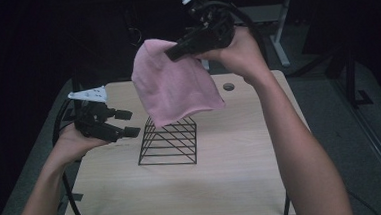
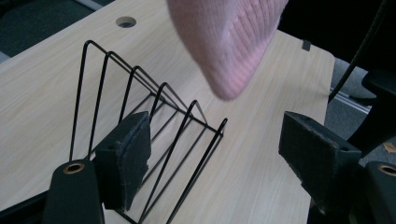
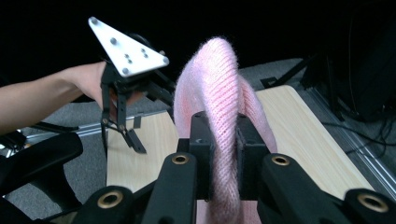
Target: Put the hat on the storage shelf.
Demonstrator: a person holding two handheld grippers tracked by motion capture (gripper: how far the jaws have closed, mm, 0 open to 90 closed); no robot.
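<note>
right gripper (image 1: 172,52) clamped on pink knit hat (image 1: 174,86), held above black wire rack (image 1: 169,141) on surface (image 1: 242,174); left gripper (image 1: 129,122) apart, empty, beside rack.

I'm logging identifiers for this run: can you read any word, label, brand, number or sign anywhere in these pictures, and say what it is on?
None: no readable text in any view.
The pink knit cloth shows no tag or print.
The black wire rack and the wooden table are unmarked.
The grey plate on the left gripper bears only screw heads.
The right gripper, shut on the cloth, shows no lettering.
</note>
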